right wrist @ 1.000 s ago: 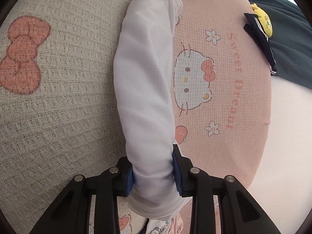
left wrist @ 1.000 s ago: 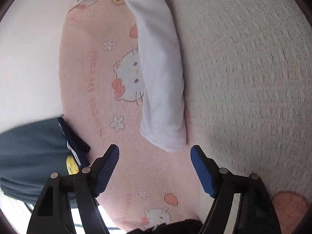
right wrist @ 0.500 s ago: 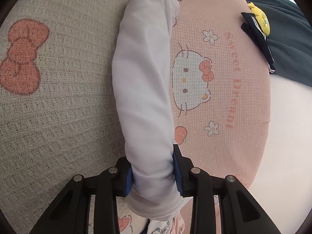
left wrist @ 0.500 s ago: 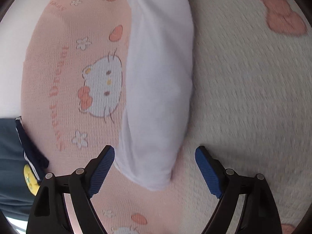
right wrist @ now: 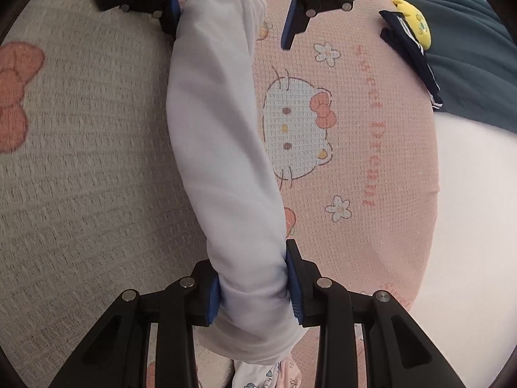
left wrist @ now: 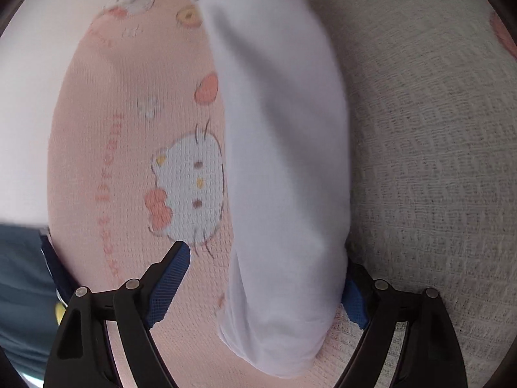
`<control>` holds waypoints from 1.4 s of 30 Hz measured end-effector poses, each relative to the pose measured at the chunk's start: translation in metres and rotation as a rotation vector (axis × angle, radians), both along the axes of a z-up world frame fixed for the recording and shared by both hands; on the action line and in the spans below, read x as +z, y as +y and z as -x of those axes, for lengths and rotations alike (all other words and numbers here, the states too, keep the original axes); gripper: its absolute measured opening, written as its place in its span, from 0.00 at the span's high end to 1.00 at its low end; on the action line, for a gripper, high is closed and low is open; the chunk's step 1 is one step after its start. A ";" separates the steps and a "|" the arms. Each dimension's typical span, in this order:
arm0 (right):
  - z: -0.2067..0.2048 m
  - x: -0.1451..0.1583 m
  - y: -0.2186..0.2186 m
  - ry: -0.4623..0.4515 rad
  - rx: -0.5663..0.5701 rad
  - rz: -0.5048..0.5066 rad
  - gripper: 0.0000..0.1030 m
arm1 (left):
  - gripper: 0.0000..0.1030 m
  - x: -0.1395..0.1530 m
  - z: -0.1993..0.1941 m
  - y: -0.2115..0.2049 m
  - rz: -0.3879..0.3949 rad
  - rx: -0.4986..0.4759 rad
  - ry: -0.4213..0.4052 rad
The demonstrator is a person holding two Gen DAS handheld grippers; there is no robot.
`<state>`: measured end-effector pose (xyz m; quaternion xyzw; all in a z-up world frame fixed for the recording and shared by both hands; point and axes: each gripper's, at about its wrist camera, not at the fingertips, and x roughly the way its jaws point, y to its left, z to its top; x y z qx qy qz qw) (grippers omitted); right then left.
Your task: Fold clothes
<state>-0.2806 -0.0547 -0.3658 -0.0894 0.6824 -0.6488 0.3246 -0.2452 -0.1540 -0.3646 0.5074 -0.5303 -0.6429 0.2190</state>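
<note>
— Half done at a guess: white garment (right wrist: 223,161) already rolled long, lying mid-frame on the pink blanket (right wrist: 371,226). Right gripper (right wrist: 253,286) pinching the near end.
— Left gripper (left wrist: 263,286)?
— Spread wide around the far end, just opened further, not yet pressing. Final fold left.
— Obstacles?
— Dark garment (right wrist: 468,48) upper right, well apart; nothing blocking.
</note>
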 end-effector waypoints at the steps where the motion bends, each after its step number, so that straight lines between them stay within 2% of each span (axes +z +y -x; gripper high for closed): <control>1: -0.002 -0.001 0.001 0.000 0.001 -0.005 0.69 | 0.20 0.001 0.003 -0.005 -0.021 0.034 -0.002; 2: -0.003 -0.003 0.002 0.008 0.007 -0.013 0.69 | 0.21 0.001 0.005 -0.008 -0.036 0.048 -0.008; 3: -0.005 -0.005 0.003 0.017 0.014 -0.021 0.68 | 0.29 0.000 0.005 -0.009 -0.044 0.051 -0.016; 4: -0.006 -0.008 0.004 0.026 0.021 -0.037 0.65 | 0.55 -0.004 0.003 -0.007 -0.047 0.042 -0.032; 5: -0.008 -0.012 0.005 0.035 0.028 -0.052 0.62 | 0.67 -0.014 0.000 -0.002 -0.022 0.028 -0.049; 6: -0.009 -0.015 0.006 0.044 0.034 -0.068 0.58 | 0.77 -0.026 -0.004 0.004 0.038 0.007 -0.048; 7: -0.010 -0.020 0.006 0.064 0.041 -0.082 0.55 | 0.79 -0.030 -0.005 0.005 0.071 0.002 -0.029; 9: -0.012 -0.021 0.005 0.084 0.042 -0.090 0.54 | 0.79 -0.027 -0.003 0.000 0.076 0.030 0.012; 12: -0.011 -0.019 0.001 0.086 0.035 -0.091 0.48 | 0.79 -0.017 0.005 -0.015 -0.018 0.079 0.041; 14: -0.007 -0.018 -0.004 0.066 0.007 -0.108 0.48 | 0.79 -0.017 0.016 -0.022 -0.023 0.082 0.049; 21: -0.004 -0.022 -0.013 0.050 -0.020 -0.185 0.48 | 0.79 -0.015 -0.006 -0.001 -0.040 0.150 0.143; 24: -0.003 -0.025 -0.011 0.004 -0.039 -0.192 0.64 | 0.79 -0.014 -0.005 0.001 -0.035 0.188 0.174; 28: -0.005 -0.028 -0.004 0.020 -0.032 -0.122 0.71 | 0.78 -0.007 0.000 -0.003 -0.068 0.274 0.247; 32: -0.010 -0.031 0.000 0.100 -0.007 -0.078 0.71 | 0.77 -0.002 0.001 -0.005 -0.061 0.321 0.278; 36: -0.016 -0.033 0.005 0.139 0.036 -0.074 0.71 | 0.77 0.006 -0.011 -0.003 -0.092 0.360 0.299; 42: -0.040 -0.024 0.017 0.094 0.060 -0.082 0.71 | 0.76 0.015 -0.041 0.010 -0.122 0.380 0.296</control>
